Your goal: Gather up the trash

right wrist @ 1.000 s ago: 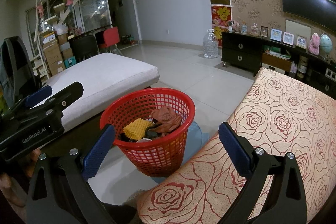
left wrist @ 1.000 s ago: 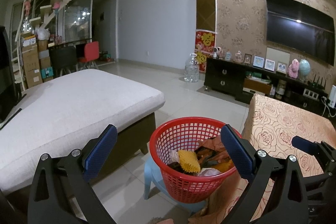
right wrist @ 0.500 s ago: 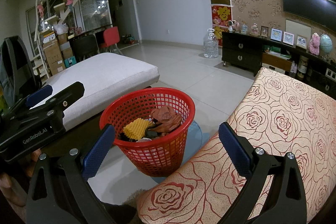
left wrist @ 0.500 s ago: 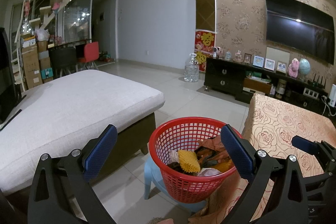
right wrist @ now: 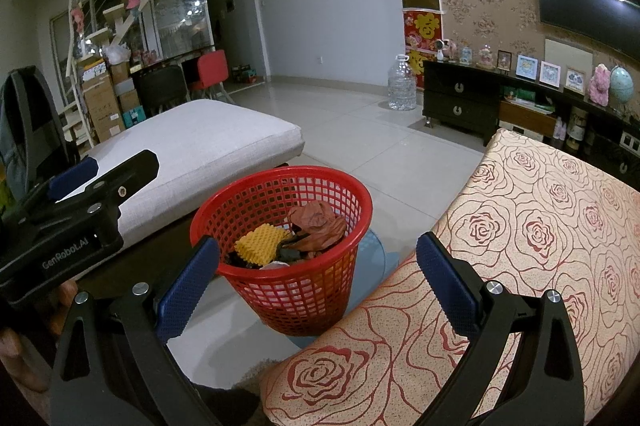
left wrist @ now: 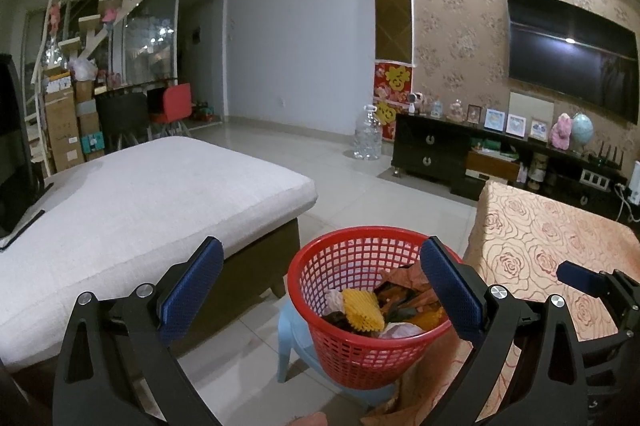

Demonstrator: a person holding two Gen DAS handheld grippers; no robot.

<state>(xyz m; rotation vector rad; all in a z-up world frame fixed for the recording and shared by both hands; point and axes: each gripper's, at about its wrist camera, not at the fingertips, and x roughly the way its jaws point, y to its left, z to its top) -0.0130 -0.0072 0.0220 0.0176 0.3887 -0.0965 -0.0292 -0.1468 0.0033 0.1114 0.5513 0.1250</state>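
A red mesh basket [left wrist: 320, 266] stands on a light blue stool [left wrist: 294, 336] between the grey ottoman and the rose-patterned table. It holds trash: a yellow foam net [left wrist: 362, 310], brown crumpled paper [right wrist: 316, 222] and white scraps. It also shows in the right wrist view [right wrist: 304, 290]. My left gripper [left wrist: 320, 290] is open and empty, above and before the basket. My right gripper [right wrist: 316, 278] is open and empty, over the table's near corner beside the basket. The left gripper's body [right wrist: 76, 210] shows at the left of the right wrist view.
A grey cushioned ottoman [left wrist: 132, 202] lies to the left. The table with a rose cloth [right wrist: 520, 234] lies to the right. A dark TV cabinet [left wrist: 460, 154], a large water bottle [left wrist: 367, 138], chairs [left wrist: 168, 106] and stacked boxes [left wrist: 64, 130] stand further back on the tiled floor.
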